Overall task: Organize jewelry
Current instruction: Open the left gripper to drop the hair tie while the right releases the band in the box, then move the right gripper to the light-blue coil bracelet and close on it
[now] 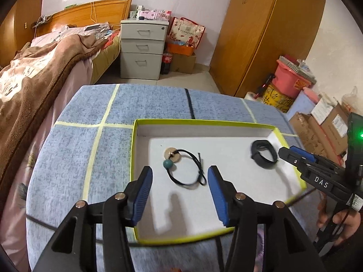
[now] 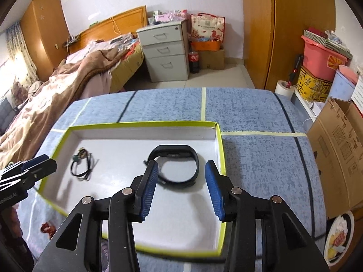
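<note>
A shallow white tray with a yellow-green rim [image 1: 133, 149] [image 2: 221, 149] lies on a blue patchwork cloth. Inside it, on the left, rests a black cord bracelet with a teal bead and a wooden disc [image 1: 181, 167] [image 2: 80, 165]. On the right lies a black wristband [image 1: 264, 155] [image 2: 195, 161]. My left gripper [image 1: 180, 176] hangs open just above the cord bracelet, touching nothing. My right gripper [image 2: 181, 170] [image 1: 295, 156] is open over the wristband, its blue pads clear of it. The left gripper's tip [image 2: 38, 163] pokes in at the left of the right wrist view.
The table's cloth [image 1: 90, 149] drops off at its rounded far edge. A bed [image 1: 45, 68] stands to the left, a grey drawer unit [image 1: 143, 49] behind. Cardboard boxes [image 2: 340, 149] and pink tubs [image 2: 322, 56] crowd the right. A hand [image 1: 340, 222] holds the right gripper's handle.
</note>
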Motion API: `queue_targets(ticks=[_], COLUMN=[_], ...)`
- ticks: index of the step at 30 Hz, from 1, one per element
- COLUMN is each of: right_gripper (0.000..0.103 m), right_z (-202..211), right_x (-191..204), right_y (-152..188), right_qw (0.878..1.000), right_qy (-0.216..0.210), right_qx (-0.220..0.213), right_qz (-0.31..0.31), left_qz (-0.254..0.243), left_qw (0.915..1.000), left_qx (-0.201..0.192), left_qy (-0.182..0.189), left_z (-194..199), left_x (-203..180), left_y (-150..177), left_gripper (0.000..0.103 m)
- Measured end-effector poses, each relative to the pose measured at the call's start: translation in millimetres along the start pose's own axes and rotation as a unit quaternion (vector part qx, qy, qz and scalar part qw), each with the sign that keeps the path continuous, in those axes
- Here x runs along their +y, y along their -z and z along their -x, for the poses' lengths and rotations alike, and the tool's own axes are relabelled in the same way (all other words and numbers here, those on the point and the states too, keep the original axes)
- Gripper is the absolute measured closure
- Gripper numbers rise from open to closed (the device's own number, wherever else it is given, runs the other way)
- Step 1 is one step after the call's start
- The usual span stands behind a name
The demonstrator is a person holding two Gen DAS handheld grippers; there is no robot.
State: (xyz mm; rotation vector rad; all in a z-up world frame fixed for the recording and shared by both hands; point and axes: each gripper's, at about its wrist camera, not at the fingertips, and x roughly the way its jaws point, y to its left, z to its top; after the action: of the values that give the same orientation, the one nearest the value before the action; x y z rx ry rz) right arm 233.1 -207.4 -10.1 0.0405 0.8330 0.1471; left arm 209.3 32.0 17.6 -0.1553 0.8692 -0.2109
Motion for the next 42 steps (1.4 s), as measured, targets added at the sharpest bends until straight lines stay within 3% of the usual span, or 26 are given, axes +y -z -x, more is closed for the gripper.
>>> queue_targets(ticks=[6, 12, 19, 31, 42], right_gripper=[0.059, 0.059, 0.059, 0.059, 0.061], right_z=[31, 59, 76, 79, 69], right_x=[5, 7, 9, 24, 37], right_y=[17, 49, 80, 120, 128], right_qw=[1.000, 1.000, 1.000, 0.999, 0.998], right_qy=[-0.008, -0.017, -0.025, -0.045, -0.051], right_qx=[-0.017, -0.024, -0.015, 0.010, 0.024], right_qz=[0.005, 0.004, 0.000, 0.019, 0.037], left_qz=[-0.001, 0.000, 0.021, 0.020, 0.040], left_qw=[0.9999, 0.9994, 0.9992, 0.9991, 0.9986], left_qx=[-0.014, -0.026, -0.030, -0.031, -0.028], left_qy=[0.002, -0.023, -0.014, -0.021, -0.023], left_z=[28, 50, 69, 86, 89], left_x=[-1, 4, 9, 14, 23], left_y=[20, 47, 77, 113, 129], left_gripper=[0.046, 0.046, 0.046, 0.046, 0.046])
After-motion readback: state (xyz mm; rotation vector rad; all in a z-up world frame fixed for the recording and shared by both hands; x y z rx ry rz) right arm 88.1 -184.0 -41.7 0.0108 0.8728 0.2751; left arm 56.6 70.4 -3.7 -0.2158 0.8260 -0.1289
